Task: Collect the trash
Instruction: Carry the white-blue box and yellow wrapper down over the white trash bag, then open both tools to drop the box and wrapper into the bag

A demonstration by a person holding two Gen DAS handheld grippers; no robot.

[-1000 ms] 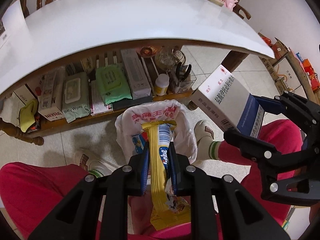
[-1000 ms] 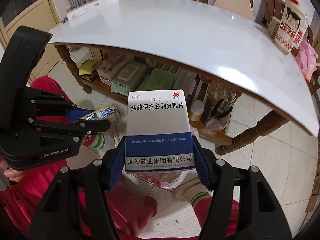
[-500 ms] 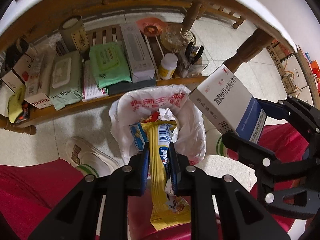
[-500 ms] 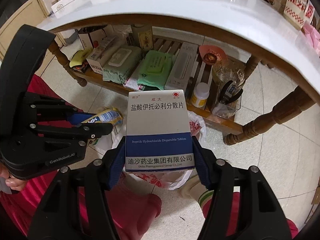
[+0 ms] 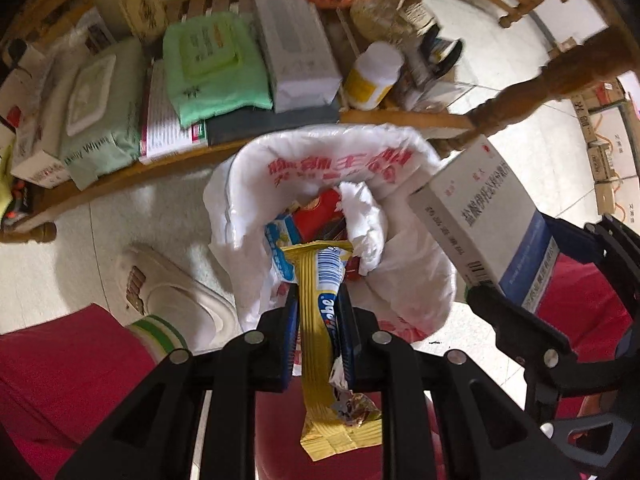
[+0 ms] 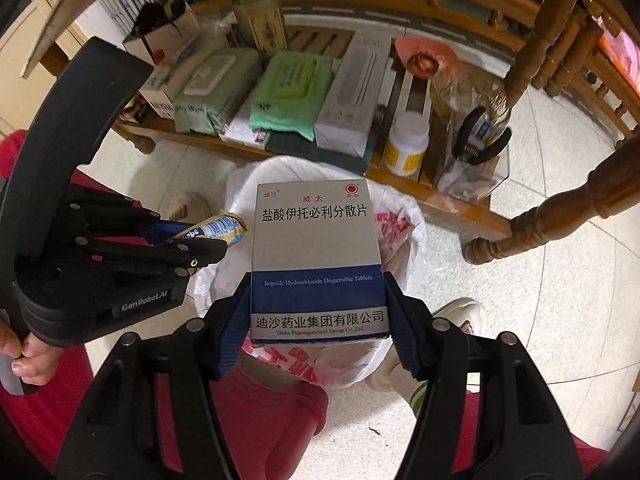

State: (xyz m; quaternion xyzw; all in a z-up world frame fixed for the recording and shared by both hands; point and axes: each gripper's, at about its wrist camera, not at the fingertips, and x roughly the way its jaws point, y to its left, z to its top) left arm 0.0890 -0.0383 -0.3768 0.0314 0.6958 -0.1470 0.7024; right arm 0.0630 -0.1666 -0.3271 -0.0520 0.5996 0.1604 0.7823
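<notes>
right gripper (image 6: 318,304) clamped on medicine box (image 6: 316,258) | above white trash bag (image 6: 400,220) | left gripper (image 6: 208,246) pinching wrapper (image 6: 218,228), probably candy

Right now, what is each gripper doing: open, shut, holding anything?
Left gripper: shut on the yellow snack wrapper, above the trash bag.
Right gripper: shut on the medicine box.

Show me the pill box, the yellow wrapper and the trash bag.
pill box (image 6: 316,240): right wrist view, on its grey front face.
yellow wrapper (image 5: 316,300): left wrist view, on the strip between the gripper fingers.
trash bag (image 5: 240,184): left wrist view, on its white left rim.
</notes>
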